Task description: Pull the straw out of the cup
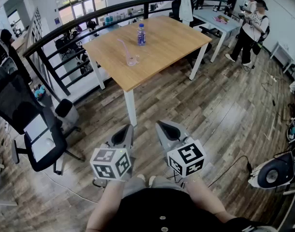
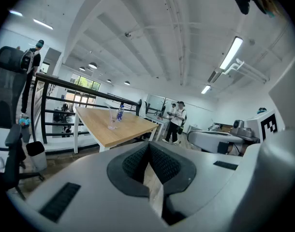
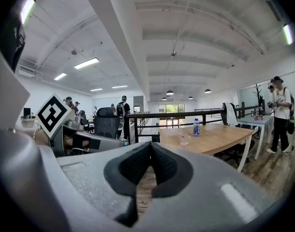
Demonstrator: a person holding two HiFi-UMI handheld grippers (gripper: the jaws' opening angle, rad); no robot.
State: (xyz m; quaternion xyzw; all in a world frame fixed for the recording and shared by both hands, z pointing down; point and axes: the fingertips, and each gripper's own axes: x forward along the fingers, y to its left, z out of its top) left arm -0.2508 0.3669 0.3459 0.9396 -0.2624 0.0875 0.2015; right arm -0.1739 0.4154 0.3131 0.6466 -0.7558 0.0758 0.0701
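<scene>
A clear cup (image 1: 132,60) with a bent straw (image 1: 123,45) in it stands on the wooden table (image 1: 162,47), well ahead of me. The two gripper views show the same cup (image 2: 111,123) (image 3: 184,139) far off. My left gripper (image 1: 128,128) and right gripper (image 1: 160,124) hover side by side over the wooden floor, close to my body and far short of the table. Both point towards the table. The left gripper (image 2: 148,147) has its jaws together with nothing between them, and so does the right gripper (image 3: 150,147).
A blue-capped water bottle (image 1: 141,34) stands on the table behind the cup. A black office chair (image 1: 26,124) is at the left and a black railing (image 1: 89,18) runs behind the table. Two people (image 1: 251,28) stand by a white table (image 1: 217,21) at the back right. Cables and a round device (image 1: 273,174) lie at the right.
</scene>
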